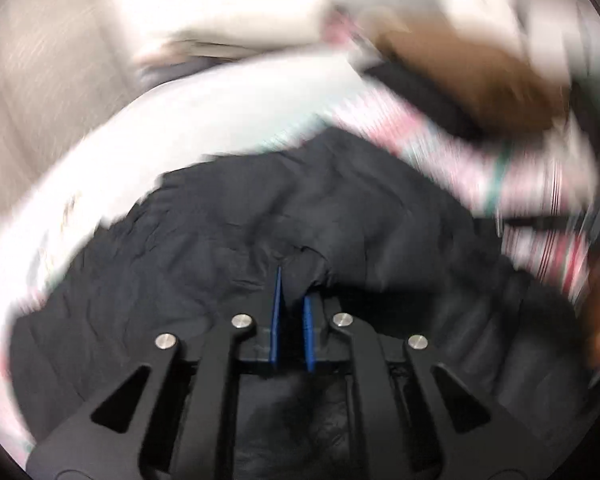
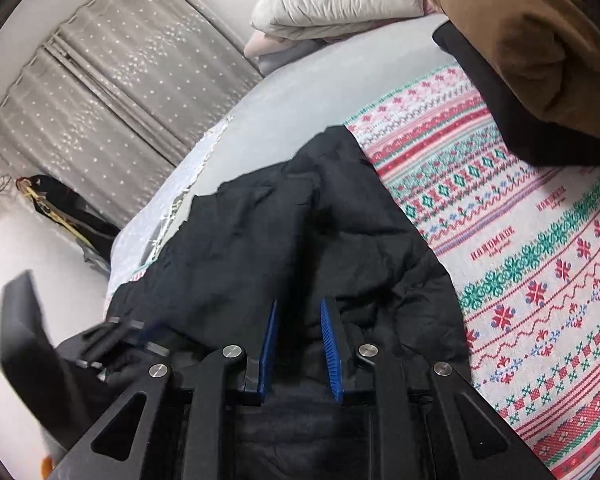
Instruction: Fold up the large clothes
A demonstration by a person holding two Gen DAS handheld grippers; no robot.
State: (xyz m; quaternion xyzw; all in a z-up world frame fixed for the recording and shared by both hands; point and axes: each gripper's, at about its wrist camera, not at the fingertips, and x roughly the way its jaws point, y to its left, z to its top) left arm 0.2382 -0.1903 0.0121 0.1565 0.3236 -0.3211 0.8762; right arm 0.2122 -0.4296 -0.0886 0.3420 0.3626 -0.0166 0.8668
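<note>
A large black padded jacket (image 2: 300, 232) lies crumpled on a bed with a patterned red, green and white blanket (image 2: 540, 264). It fills the lower part of the blurred left wrist view (image 1: 260, 220). My left gripper (image 1: 292, 292) is nearly closed, with a fold of the black jacket between its blue pads. My right gripper (image 2: 298, 312) sits low over the jacket's near edge with a gap between its blue pads and dark fabric under them. The left gripper also shows at the lower left of the right wrist view (image 2: 112, 340), blurred.
A brown garment on a black one (image 2: 540, 52) is stacked at the bed's far right. Folded pale bedding (image 2: 340, 0) lies at the far end. Grey curtains (image 2: 112, 80) hang at the left. The blanket right of the jacket is bare.
</note>
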